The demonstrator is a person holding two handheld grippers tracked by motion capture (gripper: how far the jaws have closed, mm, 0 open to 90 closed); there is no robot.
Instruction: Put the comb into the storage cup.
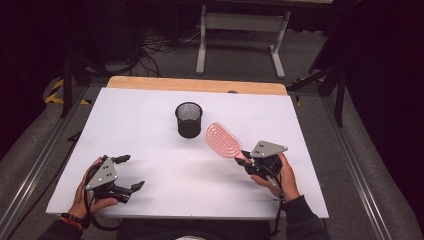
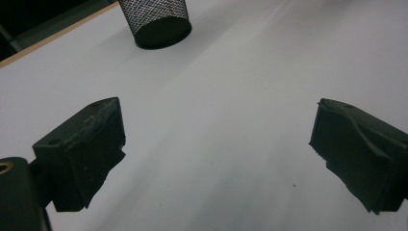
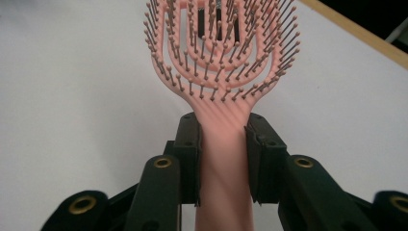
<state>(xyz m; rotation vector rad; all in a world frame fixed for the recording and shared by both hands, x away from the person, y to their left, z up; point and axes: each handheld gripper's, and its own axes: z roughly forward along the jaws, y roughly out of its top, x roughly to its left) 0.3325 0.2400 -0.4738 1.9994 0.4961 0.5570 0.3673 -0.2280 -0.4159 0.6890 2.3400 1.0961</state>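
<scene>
Pink hairbrush point(image 1: 223, 139): handle end hidden btwn jaws of right gripper point(image 1: 245, 159), clamped on it; vented head, bristles up, points 10 o'clock toward mesh cup point(image 1: 189, 119). Left gripper point(image 1: 129, 174) at table's point(image 1: 150, 145) 7 o'clock, jaws wide apart, holding nothing.

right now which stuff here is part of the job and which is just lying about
In the job:
- pink hairbrush, handle clamped in the right gripper
- black mesh cup, upright on the white table, probably where the brush goes
- left gripper, jaws wide apart, holding nothing

Lying about:
- white table frame on the floor behind
- cables on the floor
</scene>
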